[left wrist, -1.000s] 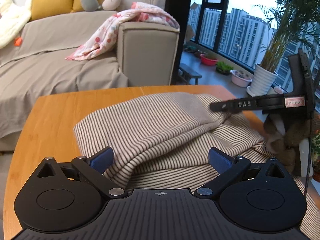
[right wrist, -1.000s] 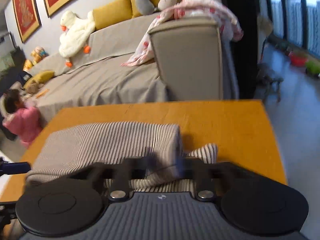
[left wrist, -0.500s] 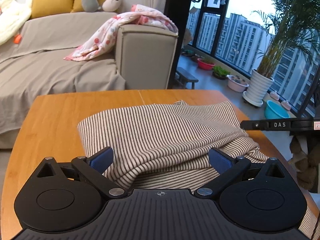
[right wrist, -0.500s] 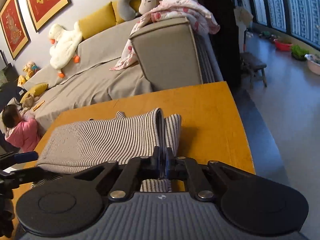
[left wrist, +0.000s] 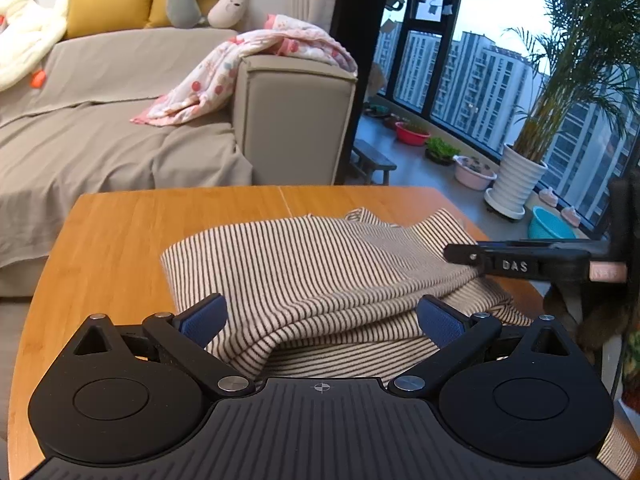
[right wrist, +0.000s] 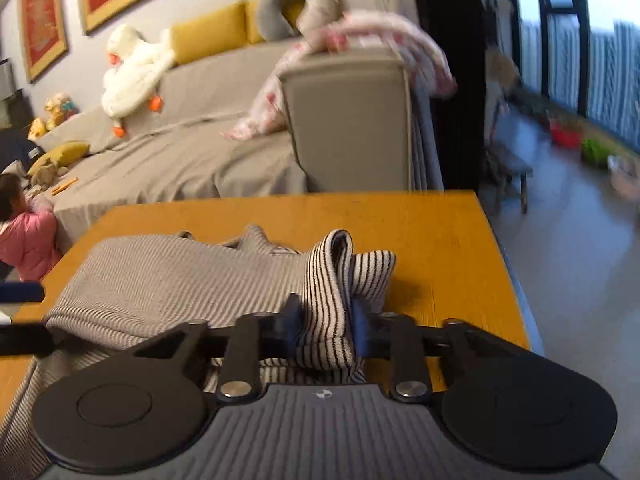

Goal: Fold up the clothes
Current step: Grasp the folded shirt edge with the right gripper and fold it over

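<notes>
A beige and brown striped garment lies partly folded on the wooden table. My left gripper is open, its blue pads wide apart over the garment's near edge, holding nothing. My right gripper is shut on a bunched fold of the striped garment at its right end. The right gripper also shows in the left wrist view, reaching in from the right onto the cloth.
A grey sofa with a pink blanket stands behind the table. A potted palm and basins stand by the window. A child in pink sits on the floor at the left.
My right gripper, shut tight with little cloth showing half a second ago, now holds a thick fold of the garment and has shifted left. The left gripper stays open.
</notes>
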### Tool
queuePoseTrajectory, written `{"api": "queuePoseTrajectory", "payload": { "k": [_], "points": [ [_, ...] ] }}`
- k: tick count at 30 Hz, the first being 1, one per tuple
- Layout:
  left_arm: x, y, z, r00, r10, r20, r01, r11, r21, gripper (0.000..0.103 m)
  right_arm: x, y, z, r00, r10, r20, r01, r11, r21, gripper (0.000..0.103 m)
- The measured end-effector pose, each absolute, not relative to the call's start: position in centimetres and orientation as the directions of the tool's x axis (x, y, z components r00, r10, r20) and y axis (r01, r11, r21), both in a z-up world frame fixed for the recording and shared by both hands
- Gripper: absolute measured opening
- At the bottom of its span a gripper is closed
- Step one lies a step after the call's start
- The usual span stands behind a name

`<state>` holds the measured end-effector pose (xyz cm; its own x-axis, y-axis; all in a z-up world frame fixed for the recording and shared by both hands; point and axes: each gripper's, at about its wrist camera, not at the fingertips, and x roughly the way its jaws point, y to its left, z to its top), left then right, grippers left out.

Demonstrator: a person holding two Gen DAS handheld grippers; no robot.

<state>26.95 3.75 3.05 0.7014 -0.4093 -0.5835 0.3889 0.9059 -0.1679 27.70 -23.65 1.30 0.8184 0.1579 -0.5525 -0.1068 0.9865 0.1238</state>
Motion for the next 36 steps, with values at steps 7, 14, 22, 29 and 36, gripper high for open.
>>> {"api": "queuePoseTrajectory", "payload": {
  "k": [7, 14, 22, 29, 36],
  "points": [
    [28.7, 3.3, 2.5, 0.685, -0.492, -0.537, 0.415, 0.869, -0.269, 0.103, 27.1, -25.0, 2.5, 0.806, 0.138, -0.575, -0.078, 0.989, 0.128, 0.011],
    [29.4, 3.2, -1.4, 0.677, -0.483, -0.555, 0.417, 0.874, -0.250, 0.103, 26.5, -26.2, 2.4, 0.807, 0.151, -0.571, -0.052, 0.981, 0.186, 0.028],
    [28.1, 4.4, -1.5, 0.735, -0.485, -0.475, 0.391, 0.874, -0.288, 0.103, 29.5, -23.8, 0.7, 0.791, 0.142, -0.594, -0.078, 0.988, 0.132, 0.021],
    [27.1, 5.1, -1.2, 0.780, -0.476, -0.407, 0.378, 0.876, -0.299, 0.103, 25.7, -24.7, 7.6, 0.881, 0.236, -0.411, -0.168, 0.966, 0.195, 0.010],
    [27.2, 5.2, -1.2, 0.764, -0.475, -0.436, 0.368, 0.876, -0.311, 0.103, 26.2, -25.9, 0.6, 0.797, 0.159, -0.583, -0.047, 0.978, 0.201, 0.013]
  ]
}}
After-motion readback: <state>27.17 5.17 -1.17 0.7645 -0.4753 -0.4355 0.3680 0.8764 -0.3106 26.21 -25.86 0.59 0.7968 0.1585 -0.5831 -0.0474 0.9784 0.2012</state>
